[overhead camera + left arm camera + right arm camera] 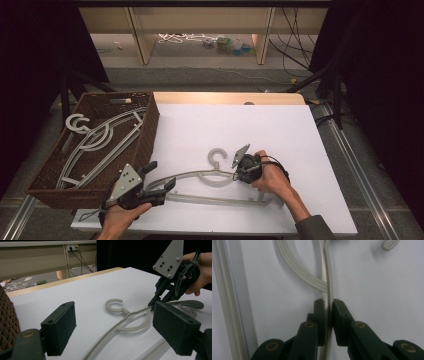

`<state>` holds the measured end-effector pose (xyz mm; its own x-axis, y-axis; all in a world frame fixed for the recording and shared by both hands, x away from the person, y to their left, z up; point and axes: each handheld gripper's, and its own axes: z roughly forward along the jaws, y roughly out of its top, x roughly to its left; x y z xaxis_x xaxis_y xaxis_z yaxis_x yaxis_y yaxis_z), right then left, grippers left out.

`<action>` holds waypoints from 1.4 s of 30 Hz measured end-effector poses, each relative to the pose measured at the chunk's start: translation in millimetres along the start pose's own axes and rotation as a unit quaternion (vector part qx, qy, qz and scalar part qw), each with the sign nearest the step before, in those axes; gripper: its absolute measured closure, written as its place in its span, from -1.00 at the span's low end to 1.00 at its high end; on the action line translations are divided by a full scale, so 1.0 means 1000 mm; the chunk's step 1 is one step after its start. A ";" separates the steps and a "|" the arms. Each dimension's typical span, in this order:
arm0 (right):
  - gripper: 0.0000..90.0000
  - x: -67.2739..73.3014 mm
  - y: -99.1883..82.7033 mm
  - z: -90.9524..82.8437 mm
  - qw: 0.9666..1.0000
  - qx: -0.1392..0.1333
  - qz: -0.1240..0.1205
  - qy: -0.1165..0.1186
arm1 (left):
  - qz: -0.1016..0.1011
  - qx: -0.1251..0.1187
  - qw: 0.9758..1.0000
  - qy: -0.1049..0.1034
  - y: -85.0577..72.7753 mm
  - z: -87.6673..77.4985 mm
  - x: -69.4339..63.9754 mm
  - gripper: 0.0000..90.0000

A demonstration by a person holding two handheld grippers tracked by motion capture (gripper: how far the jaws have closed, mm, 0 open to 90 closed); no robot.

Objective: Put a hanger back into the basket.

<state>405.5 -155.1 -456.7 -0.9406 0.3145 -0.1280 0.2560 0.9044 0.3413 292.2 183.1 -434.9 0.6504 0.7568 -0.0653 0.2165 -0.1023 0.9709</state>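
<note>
One grey hanger [210, 176] lay on the table [280, 130] just right of the basket [145, 145], which held two more hangers [100, 140]. Right gripper [239, 172] clamped its arm; left gripper [159, 186] straddled it, jaws spread.

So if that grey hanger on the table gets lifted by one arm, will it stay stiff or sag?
Probably stiff: the hanger looks like thin moulded plastic, likely light. Pinched off-centre by the right tongs, it may tilt or swivel.

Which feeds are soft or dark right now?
High view: dim, black at the sides, table lit. Left gripper view: near fingers slightly soft, hanger clear. Right gripper view: fingers and hanger arm both a bit blurred.
</note>
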 end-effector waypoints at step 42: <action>0.83 0.024 0.018 -0.071 0.986 -0.060 -0.105 -0.118 | 0.029 0.117 0.991 -0.052 0.020 0.090 -0.018 -0.40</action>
<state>372.0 -151.5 -387.4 -0.8887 0.1954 -0.4147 0.0203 0.9205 0.3902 350.5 109.6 -435.5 0.7353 0.6761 -0.0463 0.3319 -0.2998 0.8944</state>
